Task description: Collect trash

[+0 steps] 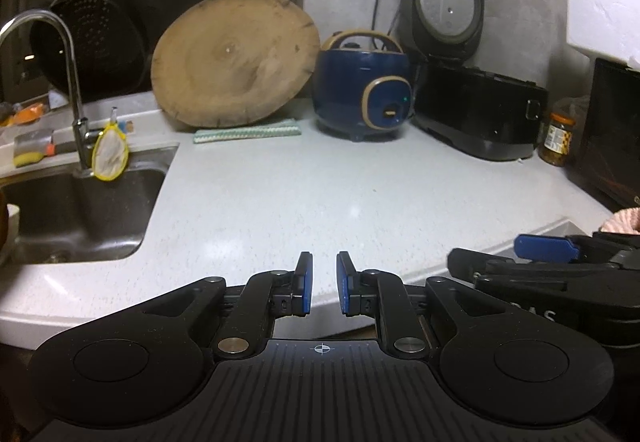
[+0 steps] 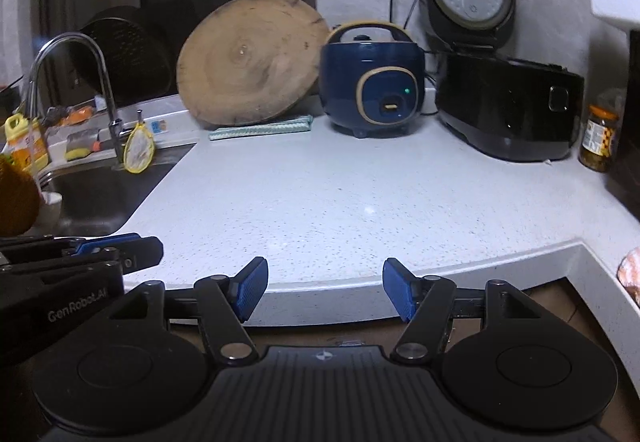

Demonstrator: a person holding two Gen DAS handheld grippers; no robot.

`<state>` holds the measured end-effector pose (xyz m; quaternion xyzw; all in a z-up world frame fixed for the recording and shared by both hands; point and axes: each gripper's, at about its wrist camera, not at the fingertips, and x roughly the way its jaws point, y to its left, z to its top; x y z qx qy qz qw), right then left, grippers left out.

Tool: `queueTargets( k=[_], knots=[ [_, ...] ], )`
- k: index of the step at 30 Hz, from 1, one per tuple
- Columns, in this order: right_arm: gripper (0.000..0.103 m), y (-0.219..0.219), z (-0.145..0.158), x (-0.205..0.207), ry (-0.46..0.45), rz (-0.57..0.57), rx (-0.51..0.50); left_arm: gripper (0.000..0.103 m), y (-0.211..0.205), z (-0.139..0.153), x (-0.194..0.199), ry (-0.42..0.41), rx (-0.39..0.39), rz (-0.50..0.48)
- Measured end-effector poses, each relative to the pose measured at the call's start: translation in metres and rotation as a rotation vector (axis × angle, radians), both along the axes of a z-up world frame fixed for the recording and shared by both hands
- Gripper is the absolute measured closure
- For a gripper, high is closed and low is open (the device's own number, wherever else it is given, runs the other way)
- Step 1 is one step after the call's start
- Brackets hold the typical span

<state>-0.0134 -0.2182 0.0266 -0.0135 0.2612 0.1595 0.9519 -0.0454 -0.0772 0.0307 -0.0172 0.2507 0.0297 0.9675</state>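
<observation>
No loose trash shows on the grey countertop in either view. My left gripper hovers at the counter's front edge, its blue pads close together with a narrow gap and nothing between them. My right gripper hovers at the front edge too, jaws wide open and empty. The right gripper shows at the right of the left wrist view. The left gripper shows at the left of the right wrist view.
A steel sink with a tap lies at the left. A round wooden board, a blue rice cooker, an open black cooker and a jar stand along the back wall. A folded cloth lies under the board.
</observation>
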Motion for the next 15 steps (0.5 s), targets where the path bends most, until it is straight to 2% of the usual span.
queueTargets(
  k=[15],
  knots=[
    [0.039,0.0096,0.0055,-0.0094,-0.031,0.059,-0.008,0.086,0.0000,0.0037,-0.0083,-0.017,0.008,0.002]
  ],
)
